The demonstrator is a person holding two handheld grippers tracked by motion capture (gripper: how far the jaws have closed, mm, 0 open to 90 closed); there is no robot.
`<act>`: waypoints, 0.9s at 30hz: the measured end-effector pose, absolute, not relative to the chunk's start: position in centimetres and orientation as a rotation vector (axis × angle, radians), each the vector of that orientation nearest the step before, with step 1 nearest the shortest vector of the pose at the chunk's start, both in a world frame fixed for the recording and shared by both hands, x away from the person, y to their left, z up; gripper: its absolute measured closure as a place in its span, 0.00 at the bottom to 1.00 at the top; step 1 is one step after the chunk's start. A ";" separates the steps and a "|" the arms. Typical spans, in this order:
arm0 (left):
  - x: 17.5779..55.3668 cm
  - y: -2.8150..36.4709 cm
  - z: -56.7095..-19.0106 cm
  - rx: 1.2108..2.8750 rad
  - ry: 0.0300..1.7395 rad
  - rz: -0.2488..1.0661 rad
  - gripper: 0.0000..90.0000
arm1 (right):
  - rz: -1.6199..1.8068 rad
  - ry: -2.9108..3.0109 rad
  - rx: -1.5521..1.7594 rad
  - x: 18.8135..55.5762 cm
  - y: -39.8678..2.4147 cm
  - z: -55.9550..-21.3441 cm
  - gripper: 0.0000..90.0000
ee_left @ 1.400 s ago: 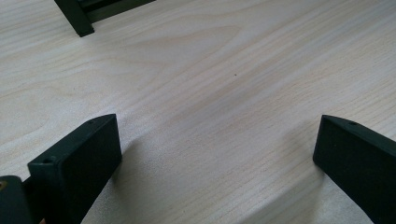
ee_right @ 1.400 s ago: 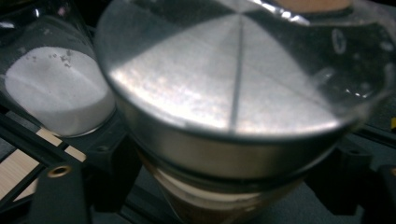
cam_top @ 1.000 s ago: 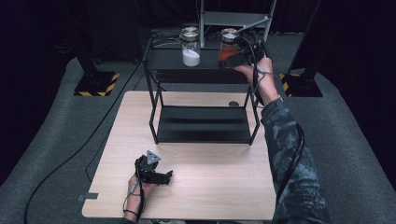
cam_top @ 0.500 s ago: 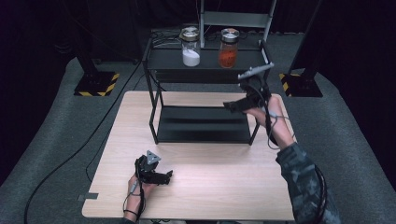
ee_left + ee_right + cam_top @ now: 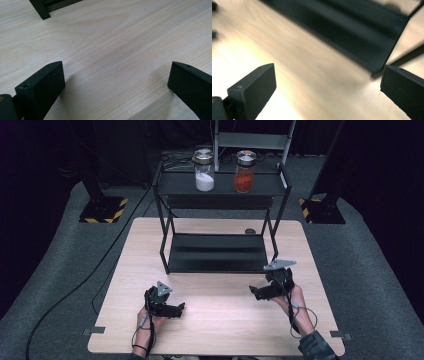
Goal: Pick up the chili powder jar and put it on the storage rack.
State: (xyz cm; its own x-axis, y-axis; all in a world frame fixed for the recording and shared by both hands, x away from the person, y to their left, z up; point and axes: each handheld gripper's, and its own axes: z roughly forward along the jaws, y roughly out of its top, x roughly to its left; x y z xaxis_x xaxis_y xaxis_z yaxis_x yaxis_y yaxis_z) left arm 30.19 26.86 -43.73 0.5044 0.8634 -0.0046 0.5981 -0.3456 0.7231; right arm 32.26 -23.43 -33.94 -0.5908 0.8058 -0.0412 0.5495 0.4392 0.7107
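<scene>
A light wooden table (image 5: pixel 215 330) carries a black 2-tier rack (image 5: pixel 218 252) holding 2 jars (image 5: pixel 204 170).

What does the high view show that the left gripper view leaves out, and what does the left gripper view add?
High view: two lidded glass jars on the black metal rack's top shelf, one with white powder, one with orange contents, and the right hand-held gripper low over the table.
Left gripper view: the left hand-held gripper up close, jaws wide apart with nothing between them.
Both: the pale wooden table and part of the rack.
</scene>
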 end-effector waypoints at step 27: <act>30.2 26.8 -43.7 2.072 1.193 0.505 0.00 | 1.006 2.175 1.302 27.8 -26.1 -43.5 0.00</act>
State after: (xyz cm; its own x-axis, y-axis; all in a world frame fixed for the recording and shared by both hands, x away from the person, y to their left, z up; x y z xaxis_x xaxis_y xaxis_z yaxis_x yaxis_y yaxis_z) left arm 30.17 26.84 -43.74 0.5033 0.8641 -0.0043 0.5985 -0.3450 0.7231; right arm 27.84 -26.09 -43.52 -0.4789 0.8777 0.0166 0.5809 0.3027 0.7556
